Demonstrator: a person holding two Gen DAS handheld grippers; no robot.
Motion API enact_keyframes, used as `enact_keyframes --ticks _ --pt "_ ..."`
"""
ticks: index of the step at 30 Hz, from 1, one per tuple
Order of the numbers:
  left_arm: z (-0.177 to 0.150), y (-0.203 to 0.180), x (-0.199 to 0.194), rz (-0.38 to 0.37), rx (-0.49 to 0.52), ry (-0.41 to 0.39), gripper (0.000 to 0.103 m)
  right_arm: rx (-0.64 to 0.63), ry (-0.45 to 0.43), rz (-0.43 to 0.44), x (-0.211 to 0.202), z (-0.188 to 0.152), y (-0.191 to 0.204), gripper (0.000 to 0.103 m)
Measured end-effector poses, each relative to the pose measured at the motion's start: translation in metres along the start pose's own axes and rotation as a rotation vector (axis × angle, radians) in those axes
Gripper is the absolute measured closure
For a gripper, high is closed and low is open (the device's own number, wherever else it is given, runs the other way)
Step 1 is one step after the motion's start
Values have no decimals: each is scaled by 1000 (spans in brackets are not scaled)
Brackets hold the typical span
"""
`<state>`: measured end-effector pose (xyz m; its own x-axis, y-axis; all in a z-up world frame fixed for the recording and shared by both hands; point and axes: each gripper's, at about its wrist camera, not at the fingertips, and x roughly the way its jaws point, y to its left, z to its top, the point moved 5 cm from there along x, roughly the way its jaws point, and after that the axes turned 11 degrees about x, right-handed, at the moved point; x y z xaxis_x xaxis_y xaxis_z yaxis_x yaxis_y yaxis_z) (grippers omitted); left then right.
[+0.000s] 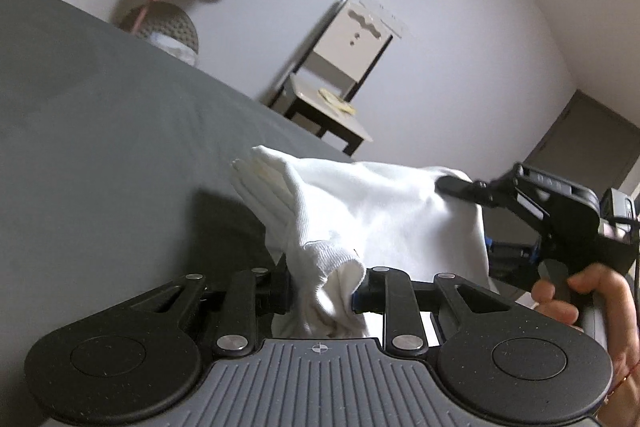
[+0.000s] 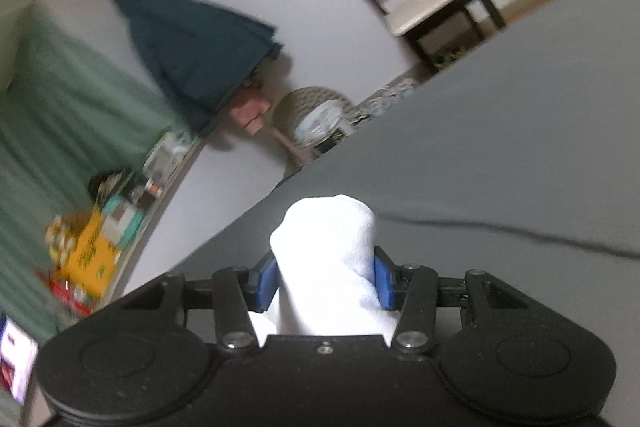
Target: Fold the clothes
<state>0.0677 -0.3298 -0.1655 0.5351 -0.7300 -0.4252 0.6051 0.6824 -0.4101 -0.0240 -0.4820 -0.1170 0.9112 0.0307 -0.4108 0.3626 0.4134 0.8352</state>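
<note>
While gripped at two points, white garment [image 1: 372, 203] hangs bunched above grey bed [image 1: 100, 131], near its far edge. Left tool [image 1: 322, 291] clamped narrow on ribbed cuff-like end of cloth. Right tool [image 2: 326, 279] closed on thick white roll between blue pads [image 2: 267, 281]; in left view, its black fingers pinch cloth's upper right corner. Hand [image 1: 592, 311] around right tool's handle. Beyond bed: chair [image 1: 340, 75], woven basket [image 1: 172, 27], dark blue coat [image 2: 192, 47] hanging on wall.
</note>
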Motion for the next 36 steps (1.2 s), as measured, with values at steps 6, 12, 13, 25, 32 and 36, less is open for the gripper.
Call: enact_keyframes --ticks 6,12,13,25,32,36 --pt "-14 -12 27 -10 -12 6 77 124 -86 -45 35 -6 -62 53" --pt "-31 7 12 -7 -25 48 62 167 -91 -75 30 -14 -84 47" --pt "-32 8 8 8 -20 54 57 139 -104 -103 28 -17 -81 44" --pt "-43 -2 -47 64 184 71 7 -254 -314 -395 -58 -92 -10 4" --pt "-50 -3 -90 107 455 75 7 -434 -415 -509 -91 -143 -10 0" --pt "-46 -5 -96 130 541 69 7 -469 -335 -556 -78 -159 -26 0"
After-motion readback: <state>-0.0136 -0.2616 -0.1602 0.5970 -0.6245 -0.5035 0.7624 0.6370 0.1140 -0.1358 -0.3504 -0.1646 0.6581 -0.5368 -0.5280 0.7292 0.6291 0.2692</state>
